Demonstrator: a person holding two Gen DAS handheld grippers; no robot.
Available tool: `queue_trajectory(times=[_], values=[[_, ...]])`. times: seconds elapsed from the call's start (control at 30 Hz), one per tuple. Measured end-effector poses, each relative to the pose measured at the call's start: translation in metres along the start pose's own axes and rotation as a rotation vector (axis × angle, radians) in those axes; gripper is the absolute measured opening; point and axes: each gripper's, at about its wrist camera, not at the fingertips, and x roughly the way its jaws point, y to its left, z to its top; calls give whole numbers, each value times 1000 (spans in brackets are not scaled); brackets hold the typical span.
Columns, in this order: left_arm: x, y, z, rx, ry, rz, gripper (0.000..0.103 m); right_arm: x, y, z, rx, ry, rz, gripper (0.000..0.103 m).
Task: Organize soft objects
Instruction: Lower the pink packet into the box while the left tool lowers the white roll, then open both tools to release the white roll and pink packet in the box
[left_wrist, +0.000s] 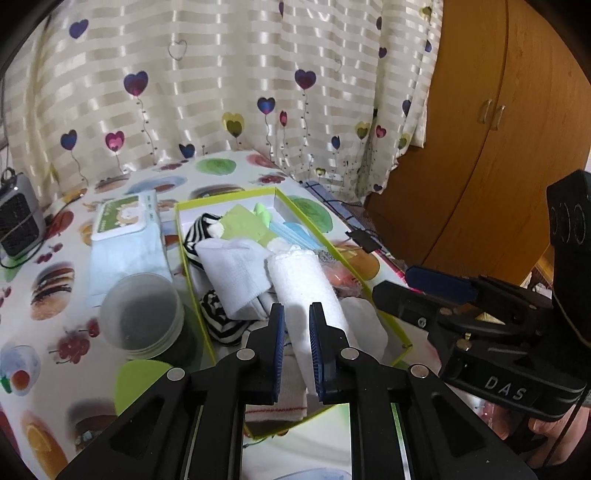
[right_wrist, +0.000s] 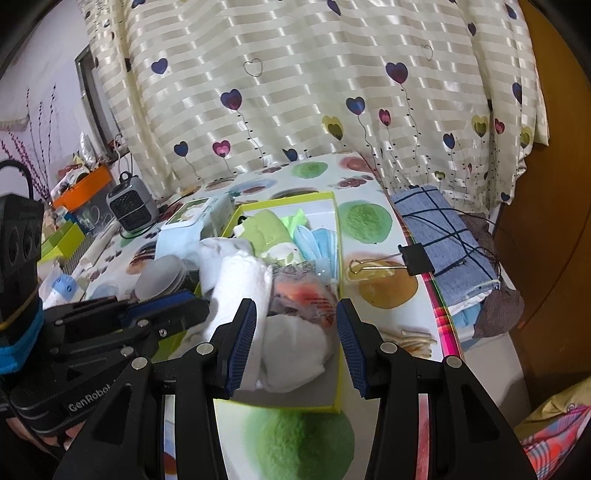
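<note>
A shallow box with a lime-green rim (left_wrist: 183, 243) (right_wrist: 339, 229) lies on the table, full of soft things: white socks (left_wrist: 236, 273), striped cloth (left_wrist: 221, 325), green cloth (right_wrist: 264, 229), blue face masks (right_wrist: 317, 240) and a plastic packet (right_wrist: 306, 291). My left gripper (left_wrist: 296, 354) is shut on a rolled white towel (left_wrist: 306, 291) that lies lengthwise in the box. My right gripper (right_wrist: 295, 343) is open over the box's near end, above a white sock (right_wrist: 295, 350). It also shows at the right of the left wrist view (left_wrist: 436, 291).
A wet-wipes pack (left_wrist: 123, 218) and a frosted plastic cup (left_wrist: 142, 314) stand left of the box. A small grey heater (right_wrist: 129, 203) is further left. A black binder clip (right_wrist: 413, 260) and folded blue checked cloth (right_wrist: 443, 240) lie to the right, near the table edge.
</note>
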Motion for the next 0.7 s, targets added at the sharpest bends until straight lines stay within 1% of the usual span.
queue_trajectory(times=[0.13,0.2,0.27,0.33,0.43,0.47,0.57,0.63,0.7], values=[[-19,0,-4,7,-24,14,14,-14,16,-6,-37,-29,-37,46],[-28,0,-8,10,-32,23,18,-22,24,-9,-50,-37,-47,46],[-38,0,-13,13,-41,43,28,-27,32,-13,-57,-25,-32,46],[-47,1,-19,15,-44,47,30,-30,39,-16,-60,-16,-34,46],[-59,2,-30,27,-48,75,36,-35,49,-23,-74,-14,-38,46],[-62,2,-33,30,-48,84,36,-37,51,-25,-74,-12,-39,48],[-70,6,-42,22,-40,102,38,-40,55,-32,-69,-1,-42,58],[-74,9,-47,12,-37,112,41,-41,59,-36,-72,11,-33,59],[-78,10,-52,10,-39,125,41,-41,64,-41,-86,26,-28,59]])
